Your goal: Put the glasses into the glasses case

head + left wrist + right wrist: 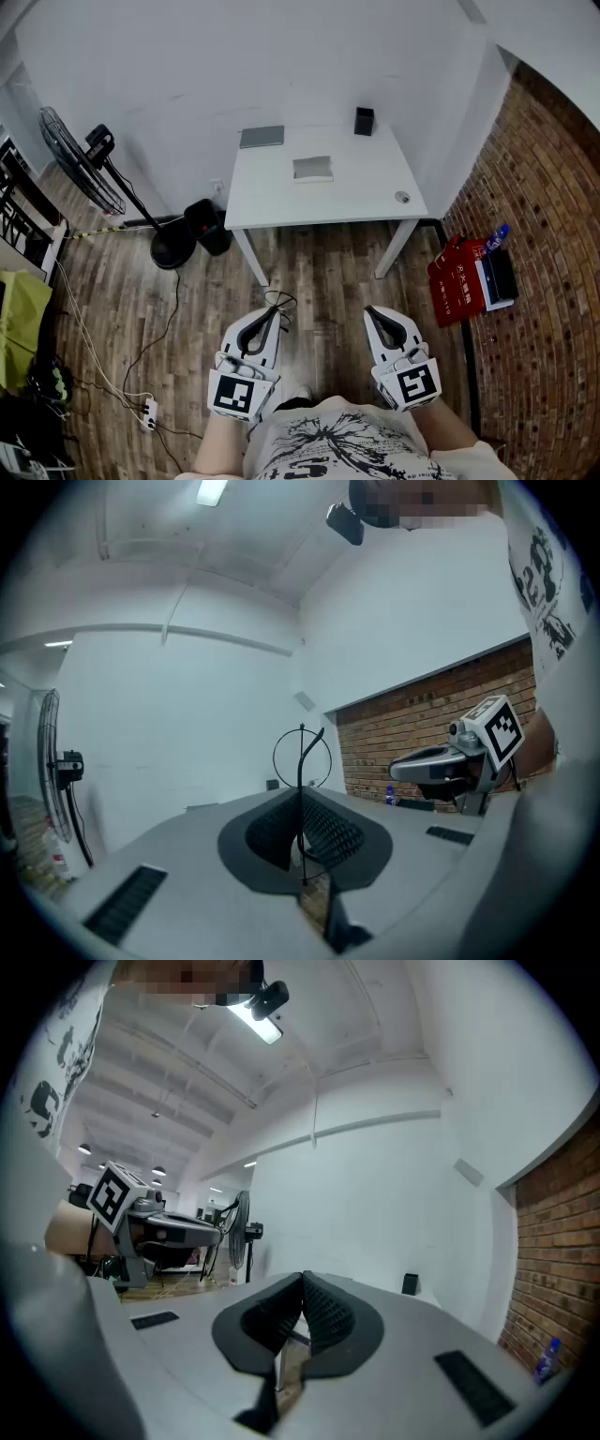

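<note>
A thin wire-framed pair of glasses [279, 301] sticks out from the tip of my left gripper [275, 312], which is shut on it. In the left gripper view a round lens rim and a dark arm [301, 761] rise from between the closed pads of the left gripper [302, 803]. My right gripper [370, 310] is shut with nothing in it, its pads pressed together [303, 1288]. Both are held low over the wooden floor, well short of the white table [366, 202]. On the table lie a pale open case [313, 169] in the middle and a flat grey case [262, 137] at the back left.
A small black box [364, 121] and a small round object [402, 197] also sit on the table. A standing fan [80, 159] and a black bin [208, 225] are left of it. Cables and a power strip [148, 412] lie on the floor. A red box [455, 279] sits by the brick wall.
</note>
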`<state>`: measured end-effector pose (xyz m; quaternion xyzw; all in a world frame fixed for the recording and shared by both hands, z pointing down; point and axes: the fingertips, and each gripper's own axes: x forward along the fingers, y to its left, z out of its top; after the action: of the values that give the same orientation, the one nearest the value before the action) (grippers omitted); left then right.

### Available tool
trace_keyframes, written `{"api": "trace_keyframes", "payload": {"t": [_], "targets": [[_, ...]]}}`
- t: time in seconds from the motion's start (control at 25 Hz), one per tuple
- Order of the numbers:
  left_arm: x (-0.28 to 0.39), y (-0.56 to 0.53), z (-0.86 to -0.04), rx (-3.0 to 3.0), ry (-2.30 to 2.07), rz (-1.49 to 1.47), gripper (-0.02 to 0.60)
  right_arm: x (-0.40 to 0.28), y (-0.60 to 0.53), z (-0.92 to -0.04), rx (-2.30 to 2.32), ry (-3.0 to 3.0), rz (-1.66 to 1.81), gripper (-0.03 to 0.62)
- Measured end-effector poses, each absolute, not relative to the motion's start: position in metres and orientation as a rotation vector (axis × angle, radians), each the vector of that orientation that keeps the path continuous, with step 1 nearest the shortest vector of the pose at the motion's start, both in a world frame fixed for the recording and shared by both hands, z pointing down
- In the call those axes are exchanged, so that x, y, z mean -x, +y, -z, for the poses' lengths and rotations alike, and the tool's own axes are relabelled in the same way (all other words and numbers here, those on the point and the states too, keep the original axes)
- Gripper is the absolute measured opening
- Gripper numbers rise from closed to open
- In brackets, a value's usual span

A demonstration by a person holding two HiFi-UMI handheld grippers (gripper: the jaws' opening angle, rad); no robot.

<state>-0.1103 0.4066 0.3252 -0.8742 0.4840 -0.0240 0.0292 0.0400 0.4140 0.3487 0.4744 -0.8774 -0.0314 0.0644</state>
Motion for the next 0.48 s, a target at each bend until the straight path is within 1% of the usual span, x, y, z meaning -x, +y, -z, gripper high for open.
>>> {"api": "trace_keyframes", "payload": {"t": [0.48], "targets": [[0.122, 0.389, -0.332, 2.726, 1.455, 0.052, 0.015, -0.027, 0.397, -0.357, -1.459, -2.631, 0.073, 0.014]]}}
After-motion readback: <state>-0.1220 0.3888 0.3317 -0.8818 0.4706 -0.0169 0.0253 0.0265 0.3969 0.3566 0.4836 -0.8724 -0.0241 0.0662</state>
